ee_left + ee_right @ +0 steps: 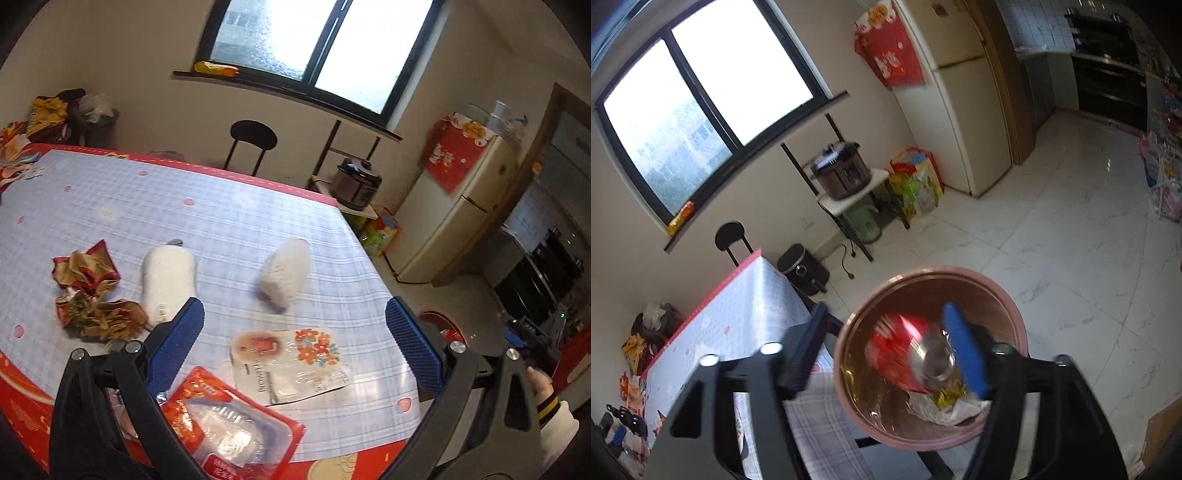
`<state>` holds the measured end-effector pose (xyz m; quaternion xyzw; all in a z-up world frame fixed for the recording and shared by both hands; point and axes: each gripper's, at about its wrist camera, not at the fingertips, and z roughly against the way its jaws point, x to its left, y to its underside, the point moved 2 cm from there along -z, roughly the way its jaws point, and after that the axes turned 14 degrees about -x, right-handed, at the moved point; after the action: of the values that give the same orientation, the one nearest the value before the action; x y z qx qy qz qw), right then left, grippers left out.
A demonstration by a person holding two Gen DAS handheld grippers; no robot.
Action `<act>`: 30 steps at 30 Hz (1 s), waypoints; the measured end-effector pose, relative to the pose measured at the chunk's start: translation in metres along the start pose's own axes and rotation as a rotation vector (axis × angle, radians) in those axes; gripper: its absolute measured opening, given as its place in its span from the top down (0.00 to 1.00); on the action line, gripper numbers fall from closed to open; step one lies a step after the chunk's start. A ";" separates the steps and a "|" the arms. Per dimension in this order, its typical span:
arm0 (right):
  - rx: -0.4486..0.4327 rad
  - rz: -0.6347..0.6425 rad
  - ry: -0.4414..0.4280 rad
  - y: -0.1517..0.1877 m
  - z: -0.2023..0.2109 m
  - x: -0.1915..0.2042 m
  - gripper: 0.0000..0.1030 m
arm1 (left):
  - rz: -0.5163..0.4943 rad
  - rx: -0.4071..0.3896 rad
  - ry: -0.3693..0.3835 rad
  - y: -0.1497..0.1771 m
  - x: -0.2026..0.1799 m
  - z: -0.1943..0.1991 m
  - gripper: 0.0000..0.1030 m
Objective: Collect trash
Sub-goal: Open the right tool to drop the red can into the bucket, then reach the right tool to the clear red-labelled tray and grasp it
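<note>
My left gripper [295, 310] hangs open over the checked tablecloth [221, 221], nothing between its blue pads. Beneath it lie a flat flowered packet [291, 362] and a red plastic package [225, 424]. Farther off are a white crumpled wad [286, 273], a white sock-like pouch [168, 280] and a crumpled red-gold wrapper [88, 295]. My right gripper [886, 317] is open above a round pink bin [1008, 306] beside the table. A blurred red can [901, 347] sits loose between its fingers in the bin's mouth, near the blue pad [964, 354]. White paper [945, 410] lies in the bin.
The table's red edge [332, 201] drops off to the right. A black chair [253, 136] stands behind the table. A cooker on a stand [842, 173], an air fryer [803, 267] and a fridge [960, 110] line the wall. White tiled floor [1071, 240] spreads beyond the bin.
</note>
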<state>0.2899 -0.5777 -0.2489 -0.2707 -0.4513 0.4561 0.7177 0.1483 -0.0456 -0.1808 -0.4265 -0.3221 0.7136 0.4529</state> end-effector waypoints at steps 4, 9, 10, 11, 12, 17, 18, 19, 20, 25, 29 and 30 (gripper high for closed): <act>-0.021 0.008 0.000 -0.004 0.012 0.016 0.14 | 0.006 -0.006 -0.046 -0.003 0.026 0.015 0.06; -0.059 0.037 -0.021 -0.005 0.036 0.039 0.05 | 0.034 -0.032 -0.070 -0.014 0.045 0.032 0.06; -0.062 0.055 -0.025 -0.005 0.042 0.045 0.05 | 0.041 -0.039 -0.074 -0.017 0.050 0.035 0.06; -0.062 0.064 -0.026 -0.006 0.044 0.051 0.05 | 0.038 -0.043 -0.080 -0.020 0.051 0.037 0.06; -0.063 0.071 -0.028 -0.005 0.048 0.056 0.05 | 0.027 -0.047 -0.087 -0.023 0.051 0.039 0.06; -0.069 0.068 -0.033 -0.001 0.065 0.078 0.05 | -0.011 -0.067 -0.085 -0.038 0.061 0.049 0.06; -0.067 0.067 -0.034 0.001 0.067 0.082 0.05 | -0.010 -0.068 -0.082 -0.040 0.064 0.051 0.06; -0.063 0.069 -0.034 0.003 0.069 0.087 0.05 | -0.011 -0.070 -0.079 -0.042 0.068 0.054 0.06; -0.060 0.073 -0.035 0.006 0.071 0.092 0.05 | -0.013 -0.071 -0.077 -0.044 0.072 0.055 0.06; -0.035 0.104 -0.046 0.023 0.079 0.125 0.05 | -0.022 -0.075 -0.075 -0.050 0.096 0.067 0.06; -0.009 0.144 -0.067 0.041 0.086 0.157 0.05 | -0.017 -0.075 -0.079 -0.050 0.123 0.076 0.06; -0.005 0.152 -0.072 0.044 0.087 0.163 0.05 | -0.014 -0.073 -0.081 -0.049 0.130 0.079 0.06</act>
<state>0.2226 -0.4142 -0.1802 -0.2894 -0.4559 0.5176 0.6637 0.0663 0.0876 -0.1470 -0.4112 -0.3689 0.7149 0.4287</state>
